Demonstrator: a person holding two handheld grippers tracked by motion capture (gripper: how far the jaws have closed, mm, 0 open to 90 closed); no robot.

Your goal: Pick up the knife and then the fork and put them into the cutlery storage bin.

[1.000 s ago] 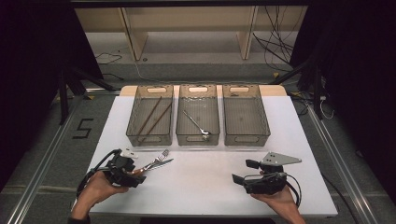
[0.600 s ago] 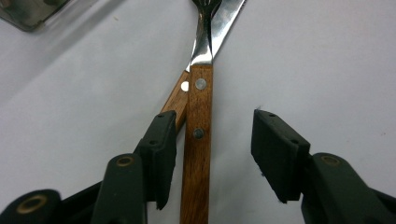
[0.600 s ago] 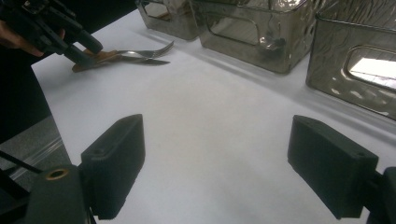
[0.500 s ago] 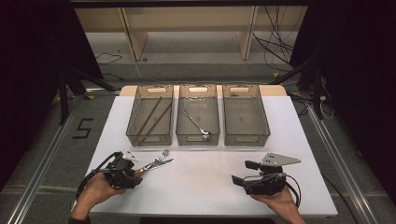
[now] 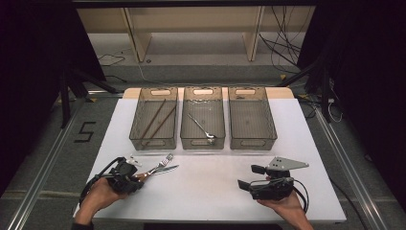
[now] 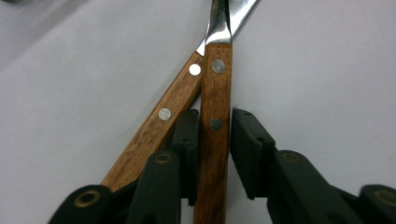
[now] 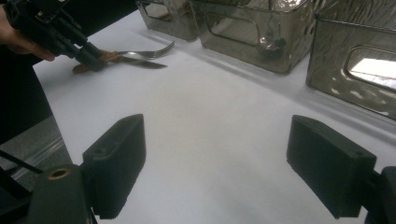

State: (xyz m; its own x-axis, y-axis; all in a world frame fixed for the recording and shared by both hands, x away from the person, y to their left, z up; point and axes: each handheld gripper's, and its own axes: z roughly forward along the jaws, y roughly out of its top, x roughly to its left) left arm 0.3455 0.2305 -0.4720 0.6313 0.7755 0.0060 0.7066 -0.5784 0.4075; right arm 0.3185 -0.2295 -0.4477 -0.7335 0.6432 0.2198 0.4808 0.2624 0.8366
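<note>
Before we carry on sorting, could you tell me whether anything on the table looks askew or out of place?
Only slightly: the fork and knife lie crossed at their wooden handles, so the left gripper, whose jaws have just been closing, straddles one handle with the other right beside it. The bins stand straight.

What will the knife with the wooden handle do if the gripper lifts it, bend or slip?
The knife probably stays stiff: wooden handle with rivets, metal blade. It may tip blade-down, since the left gripper, whose jaws have just been closing around it, sits far back on the handle. The fork lying against it might get nudged.
</note>
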